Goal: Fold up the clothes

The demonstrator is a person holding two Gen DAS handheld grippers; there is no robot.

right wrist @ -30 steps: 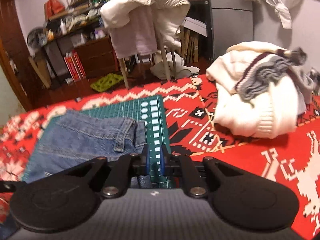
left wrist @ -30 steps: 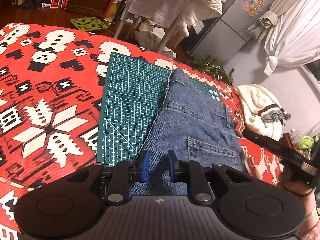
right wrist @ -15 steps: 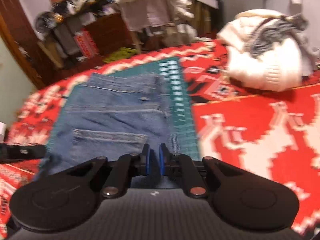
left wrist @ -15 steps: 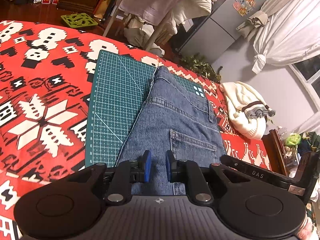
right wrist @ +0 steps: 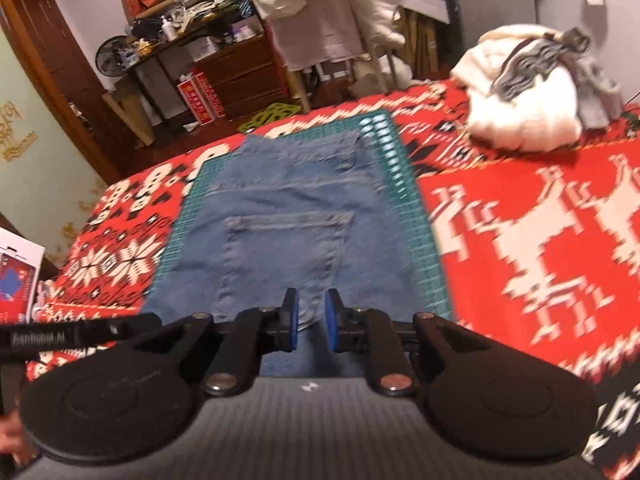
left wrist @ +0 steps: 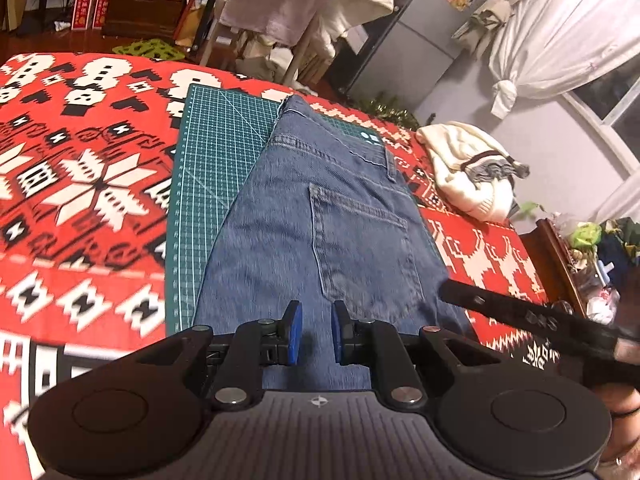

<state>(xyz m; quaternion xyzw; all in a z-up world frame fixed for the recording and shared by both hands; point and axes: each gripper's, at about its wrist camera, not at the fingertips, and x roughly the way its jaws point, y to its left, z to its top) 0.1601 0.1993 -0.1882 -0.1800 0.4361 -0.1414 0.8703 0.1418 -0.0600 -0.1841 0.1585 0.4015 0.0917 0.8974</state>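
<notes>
Your jeans (left wrist: 320, 216) lie folded flat on the green mat (left wrist: 212, 168), toward its right edge, back pocket up. Both the left gripper (left wrist: 314, 334) and the right gripper (right wrist: 306, 322) hover with fingers spread, pinching nothing — perhaps one fold is left. The white sweater (right wrist: 524, 96) near the bed's far right corner waits unfolded.

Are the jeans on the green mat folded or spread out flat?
Folded. The jeans lie as a compact block on the mat, one back pocket up; no legs extend beyond it.
</notes>
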